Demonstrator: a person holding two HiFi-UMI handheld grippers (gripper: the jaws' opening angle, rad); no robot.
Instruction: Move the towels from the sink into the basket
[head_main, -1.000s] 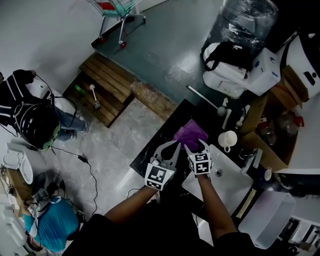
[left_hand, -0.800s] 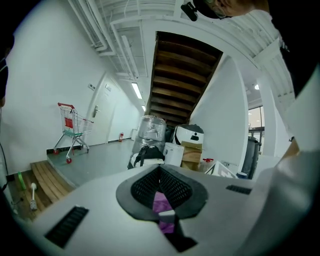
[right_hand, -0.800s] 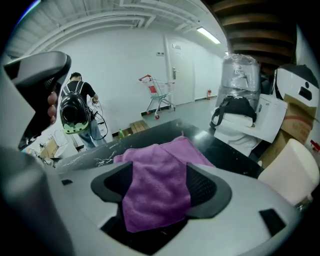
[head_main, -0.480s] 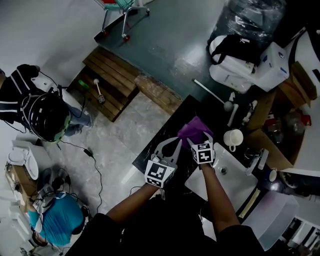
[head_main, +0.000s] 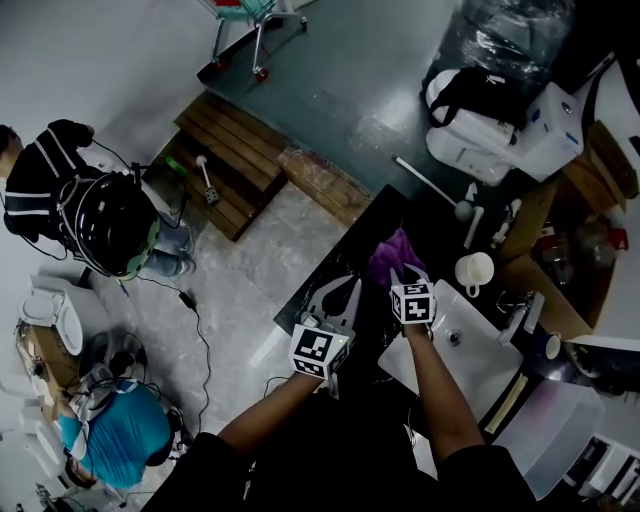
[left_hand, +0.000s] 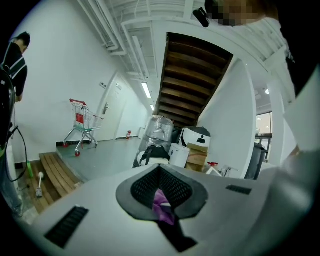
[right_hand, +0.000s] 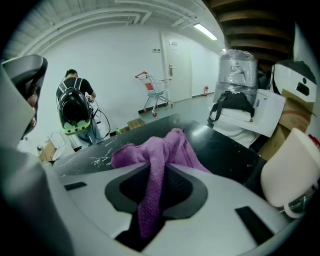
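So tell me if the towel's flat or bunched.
Bunched: the towel is pinched in the right gripper, whose jaws just closed on it, the rest heaped on the counter.

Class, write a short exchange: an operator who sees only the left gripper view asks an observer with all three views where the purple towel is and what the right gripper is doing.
Operator: Something purple shows past my jaws. What is it, and where?
Observer: In the head view the purple towel lies bunched on the black counter, beside the white sink, not in it.
Operator: Is the right gripper on it?
Observer: Yes. Its own view shows its jaws have just been closing, and a fold of the towel is pinched between them.
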